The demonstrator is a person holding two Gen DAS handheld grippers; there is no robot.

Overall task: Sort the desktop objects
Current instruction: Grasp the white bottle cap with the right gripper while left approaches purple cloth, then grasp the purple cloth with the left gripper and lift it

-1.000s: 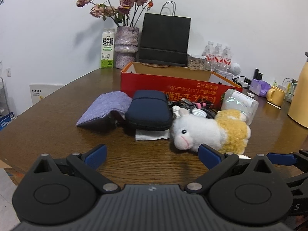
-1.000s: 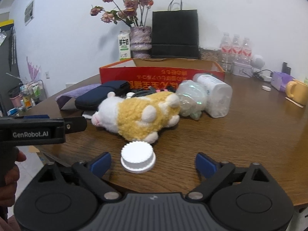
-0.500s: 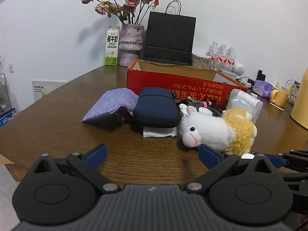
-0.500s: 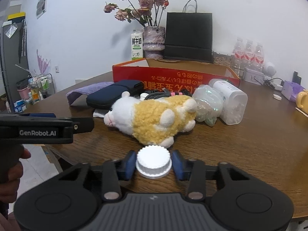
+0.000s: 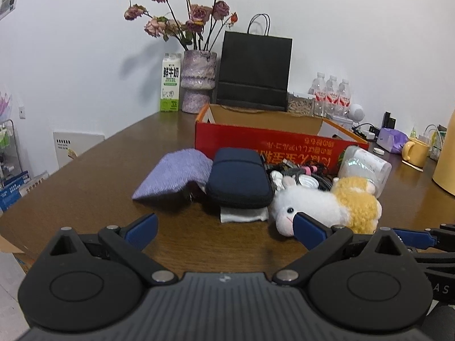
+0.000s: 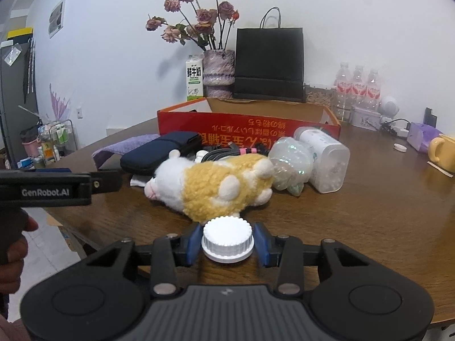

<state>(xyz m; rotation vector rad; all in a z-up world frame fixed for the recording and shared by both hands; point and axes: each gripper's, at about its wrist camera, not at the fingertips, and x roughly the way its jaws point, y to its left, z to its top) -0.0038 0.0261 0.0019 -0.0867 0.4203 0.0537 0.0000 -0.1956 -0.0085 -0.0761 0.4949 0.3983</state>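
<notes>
My right gripper (image 6: pixel 227 244) is shut on a white ribbed bottle cap (image 6: pixel 227 238), held just above the table in front of a white and yellow plush toy (image 6: pixel 213 184). My left gripper (image 5: pixel 227 230) is open and empty over the table's near edge. Ahead of it lie a purple cloth pouch (image 5: pixel 173 173), a navy zip case (image 5: pixel 239 179) on a white tissue, tangled cables (image 5: pixel 301 170), the plush toy (image 5: pixel 327 207) and clear plastic jars (image 5: pixel 366 167). A red cardboard box (image 5: pixel 270 139) stands open behind them.
At the back stand a milk carton (image 5: pixel 170 85), a vase of dried roses (image 5: pixel 199 82), a black paper bag (image 5: pixel 254 71) and water bottles (image 5: pixel 331 93). A yellow mug (image 5: pixel 415 152) and a purple pack are at the right. The left gripper's body shows in the right wrist view (image 6: pixel 57 187).
My right gripper has closed on the white cap and lifted it slightly. The left gripper has drawn back and risen a little, still open.
</notes>
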